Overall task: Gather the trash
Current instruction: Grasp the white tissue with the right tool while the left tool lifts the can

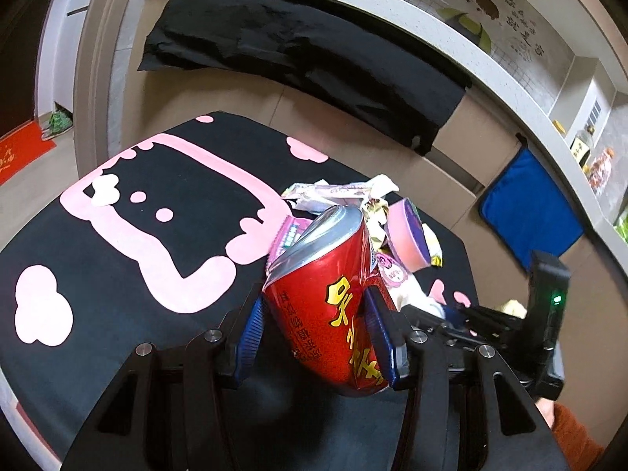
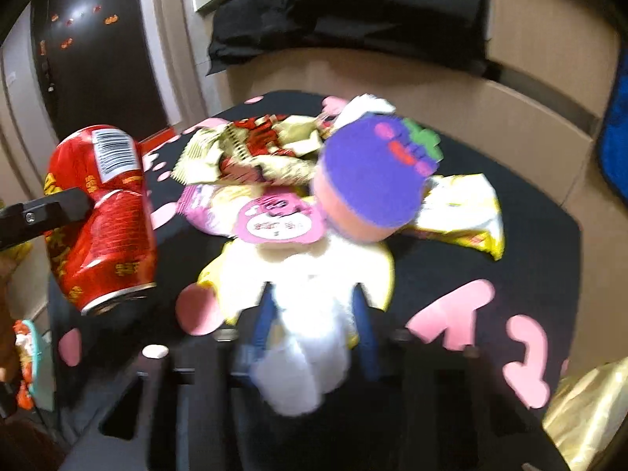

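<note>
Left gripper [image 1: 320, 324] clamps red can [image 1: 333, 306], centre frame | right gripper [image 2: 314, 325] pinches white wrapper [image 2: 310, 337], lower centre | trash pile [image 2: 314, 180] mid-frame on black cloth [image 2: 530, 243]

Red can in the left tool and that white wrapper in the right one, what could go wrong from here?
1. The can is dented and tilted between the left tool's pads, so it might slip or twist free.
2. The right tool pinches a white wrapper that runs under the pile; lifting it could drag the pink cup and yellow wrapper off the table.
</note>
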`<action>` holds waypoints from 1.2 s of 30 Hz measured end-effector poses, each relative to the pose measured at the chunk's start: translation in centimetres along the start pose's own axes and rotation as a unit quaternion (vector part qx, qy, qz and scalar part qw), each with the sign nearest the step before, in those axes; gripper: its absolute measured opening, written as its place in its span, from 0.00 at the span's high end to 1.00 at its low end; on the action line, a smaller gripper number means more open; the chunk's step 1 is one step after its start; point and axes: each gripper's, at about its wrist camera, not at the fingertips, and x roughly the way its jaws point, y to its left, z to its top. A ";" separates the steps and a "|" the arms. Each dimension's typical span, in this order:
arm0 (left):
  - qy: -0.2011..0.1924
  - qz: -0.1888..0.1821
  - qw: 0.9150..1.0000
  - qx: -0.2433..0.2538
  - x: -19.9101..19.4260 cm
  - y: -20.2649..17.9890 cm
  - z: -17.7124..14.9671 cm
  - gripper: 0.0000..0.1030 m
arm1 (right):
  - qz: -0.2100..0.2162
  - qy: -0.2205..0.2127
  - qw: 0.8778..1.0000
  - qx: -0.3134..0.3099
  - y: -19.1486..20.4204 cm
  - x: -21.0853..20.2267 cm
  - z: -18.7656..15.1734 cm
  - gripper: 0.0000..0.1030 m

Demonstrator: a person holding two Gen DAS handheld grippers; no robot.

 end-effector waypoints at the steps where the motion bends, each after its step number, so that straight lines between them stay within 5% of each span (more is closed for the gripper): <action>1: 0.002 -0.001 1.000 0.002 0.1 -0.1 -0.1 0.51 | 0.000 -0.003 1.000 0.000 0.1 -0.3 0.0 0.78; 15: -0.010 -0.026 0.997 0.065 -1.8 -6.8 0.0 0.51 | -0.042 -0.071 0.996 0.031 -2.3 -9.8 -0.9 0.78; 21: -0.027 -0.017 0.997 0.074 -3.2 -8.3 0.3 0.51 | -0.028 -0.090 0.995 0.043 -3.2 -12.2 -1.3 0.78; 29: -0.010 -0.008 0.998 0.056 -2.9 -6.7 -0.6 0.51 | 0.032 -0.073 0.995 0.059 -3.3 -12.1 -1.9 0.78; 36: 0.007 -0.011 0.998 0.056 -2.4 -5.9 -1.6 0.51 | 0.045 -0.009 0.997 0.060 -1.8 -9.6 -5.2 0.78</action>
